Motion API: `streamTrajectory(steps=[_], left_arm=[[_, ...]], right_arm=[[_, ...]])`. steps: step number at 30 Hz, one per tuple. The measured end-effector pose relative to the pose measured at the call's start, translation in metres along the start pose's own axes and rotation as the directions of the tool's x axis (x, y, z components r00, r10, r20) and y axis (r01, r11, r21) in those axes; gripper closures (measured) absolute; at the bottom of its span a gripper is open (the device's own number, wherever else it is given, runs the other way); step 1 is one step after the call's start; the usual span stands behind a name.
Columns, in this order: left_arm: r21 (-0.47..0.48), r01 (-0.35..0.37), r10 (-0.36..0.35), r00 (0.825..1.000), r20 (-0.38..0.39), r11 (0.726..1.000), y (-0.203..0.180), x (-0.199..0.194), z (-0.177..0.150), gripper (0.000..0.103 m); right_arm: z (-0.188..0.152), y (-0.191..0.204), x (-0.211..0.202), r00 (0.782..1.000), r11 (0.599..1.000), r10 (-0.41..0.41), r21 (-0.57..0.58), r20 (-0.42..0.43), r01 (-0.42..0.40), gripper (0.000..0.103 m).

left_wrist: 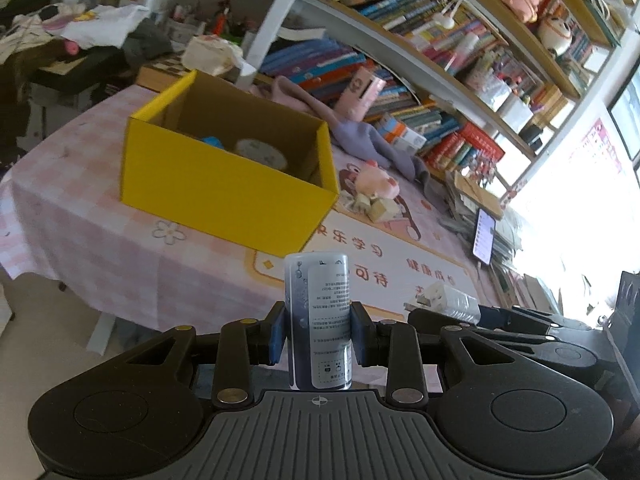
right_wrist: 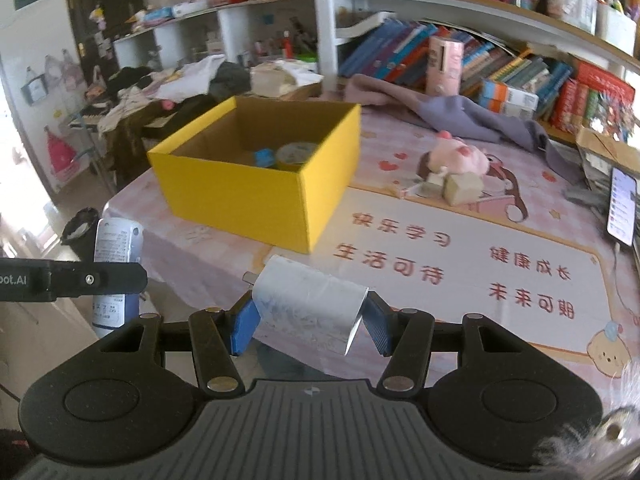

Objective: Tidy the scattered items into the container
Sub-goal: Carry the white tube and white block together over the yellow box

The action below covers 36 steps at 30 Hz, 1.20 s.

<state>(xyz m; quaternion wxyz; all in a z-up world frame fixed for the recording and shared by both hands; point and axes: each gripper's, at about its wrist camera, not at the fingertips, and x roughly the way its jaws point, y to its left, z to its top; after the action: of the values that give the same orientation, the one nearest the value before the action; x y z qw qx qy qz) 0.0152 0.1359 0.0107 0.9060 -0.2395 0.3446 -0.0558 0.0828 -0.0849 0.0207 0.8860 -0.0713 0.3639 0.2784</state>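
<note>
A yellow cardboard box [left_wrist: 224, 188] [right_wrist: 240, 196] stands open on the pink table, with a blue item [right_wrist: 264, 157] and a round lidded tub [right_wrist: 296, 152] inside. My left gripper [left_wrist: 318, 336] is shut on a small upright bottle [left_wrist: 318, 312] with a printed label, held in front of the box. The same bottle [right_wrist: 114, 248] shows at the left of the right wrist view. My right gripper [right_wrist: 310, 324] is shut on a white plug adapter [right_wrist: 308, 304], held tilted above the table mat. A pink plush toy [right_wrist: 456, 160] and small beige blocks [right_wrist: 460, 188] lie to the right of the box.
A purple-grey cloth [right_wrist: 460, 116] lies behind the plush toy. A lit phone [right_wrist: 622, 208] leans at the table's right edge. Bookshelves [right_wrist: 500, 68] run along the back. A pink cylinder [right_wrist: 444, 66] stands by the books. Clothes pile on a desk [right_wrist: 160, 88] to the left.
</note>
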Motion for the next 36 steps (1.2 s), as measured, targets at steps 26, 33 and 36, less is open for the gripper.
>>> streamTrajectory(steps=[26,33,36], left_arm=[[-0.071,-0.085,0.09,0.993,0.073,0.994,0.034,-0.003,0.022,0.072],[-0.034,-0.115,0.118,0.987,0.111,0.993,0.029,0.017,0.06,0.072],[-0.016,-0.123,0.124,0.984,0.126,0.992,0.026,0.029,0.079,0.072]], right_arm=[[0.03,0.043,0.031,0.992,0.978,0.125,-0.17,-0.009,-0.124,0.049],[0.068,0.024,0.056,0.985,0.974,0.169,-0.162,0.037,-0.161,0.05],[0.087,0.015,0.064,0.978,0.97,0.196,-0.158,0.063,-0.184,0.05]])
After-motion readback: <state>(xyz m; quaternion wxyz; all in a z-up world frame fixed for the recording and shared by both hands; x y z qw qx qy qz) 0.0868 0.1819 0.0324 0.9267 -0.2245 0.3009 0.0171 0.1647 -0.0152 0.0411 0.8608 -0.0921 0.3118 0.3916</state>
